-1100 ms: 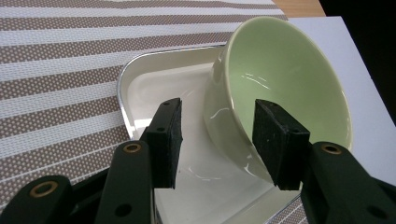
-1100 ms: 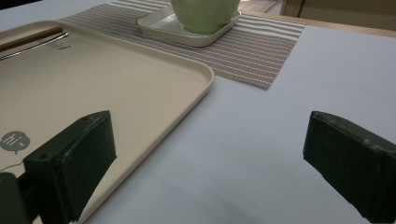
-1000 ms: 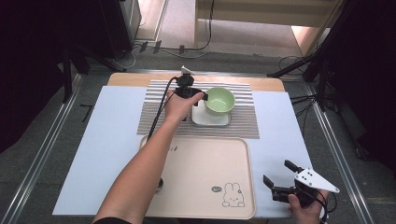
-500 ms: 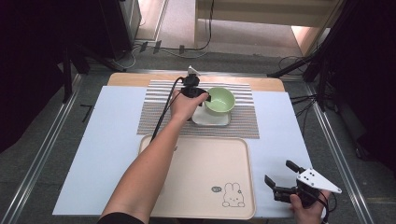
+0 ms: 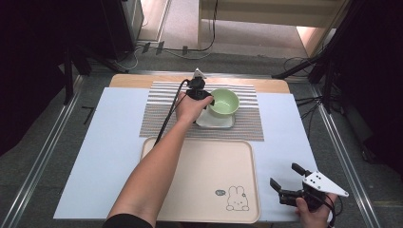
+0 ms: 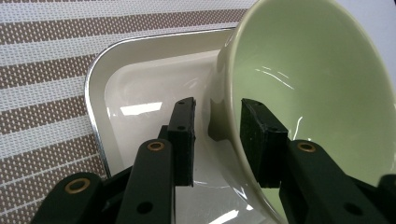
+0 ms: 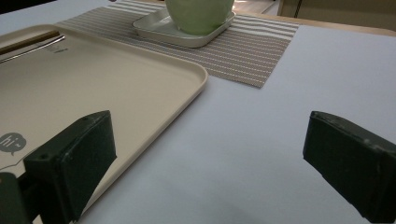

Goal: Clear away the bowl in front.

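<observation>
High view first: my left gripper (image 5: 207, 98) reaches over the striped placemat (image 5: 161, 118) to the green bowl (image 5: 224, 101), which sits in the white square dish (image 5: 216, 121) on that mat. My left gripper view shows my jaws astride the bowl's rim, one pad (image 6: 183, 135) outside the wall and the other inside; whether they press the wall yet, I cannot tell. The bowl is tilted, its mouth facing up and away from me; being round, it has no long axis. My right gripper (image 5: 285, 183) rests near the beige tray (image 5: 199, 161), at its right corner nearest me, jaws spread wide around nothing. The tray lies just in front of the mat on a pale blue sheet (image 5: 104, 152) covering the table; grey floor and cables lie beyond.
</observation>
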The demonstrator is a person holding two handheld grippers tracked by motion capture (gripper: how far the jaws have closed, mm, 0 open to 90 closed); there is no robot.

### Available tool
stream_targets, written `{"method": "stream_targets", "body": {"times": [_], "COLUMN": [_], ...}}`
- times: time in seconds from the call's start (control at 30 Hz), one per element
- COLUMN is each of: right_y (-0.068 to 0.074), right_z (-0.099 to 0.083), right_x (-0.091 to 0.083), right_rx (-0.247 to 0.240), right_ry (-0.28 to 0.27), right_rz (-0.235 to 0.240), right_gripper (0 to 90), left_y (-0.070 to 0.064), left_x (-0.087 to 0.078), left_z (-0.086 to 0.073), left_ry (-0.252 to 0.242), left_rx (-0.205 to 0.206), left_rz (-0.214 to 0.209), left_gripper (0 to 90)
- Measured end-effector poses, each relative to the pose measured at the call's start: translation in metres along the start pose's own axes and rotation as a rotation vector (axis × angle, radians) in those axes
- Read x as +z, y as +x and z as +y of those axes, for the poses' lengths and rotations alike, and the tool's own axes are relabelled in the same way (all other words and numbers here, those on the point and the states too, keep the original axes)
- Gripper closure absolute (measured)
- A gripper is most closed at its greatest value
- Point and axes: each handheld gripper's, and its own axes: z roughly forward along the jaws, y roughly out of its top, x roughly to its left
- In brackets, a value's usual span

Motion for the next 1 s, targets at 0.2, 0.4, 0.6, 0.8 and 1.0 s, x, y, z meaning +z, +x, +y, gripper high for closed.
{"method": "stream_targets", "body": {"times": [0.2, 0.4, 0.6, 0.8, 1.0], "right_y": [0.0, 0.0, -0.001, -0.001, -0.001], "right_z": [0.0, 0.0, -0.001, -0.001, -0.001], "right_x": [0.0, 0.0, 0.0, 0.0, 0.0], "right_rx": [0.002, 0.003, 0.005, 0.003, 0.003], "right_ry": [0.002, 0.002, 0.002, 0.003, 0.002], "right_rz": [0.0, -0.002, -0.004, -0.005, -0.003], "right_gripper": [2.5, 2.6, 2.5, 2.6, 2.6], "left_y": [0.001, -0.002, -0.005, -0.011, -0.008], "left_x": [0.002, 0.002, 0.004, 0.005, 0.004], "left_z": [0.001, 0.005, 0.007, 0.008, 0.01], "left_ry": [0.003, 0.022, 0.023, 0.038, 0.062], "left_rx": [-0.021, -0.035, -0.048, -0.039, -0.054], "left_rz": [-0.007, 0.022, 0.049, 0.098, 0.09], "left_gripper": [71.0, 74.7, 78.0, 82.7, 84.3]}}
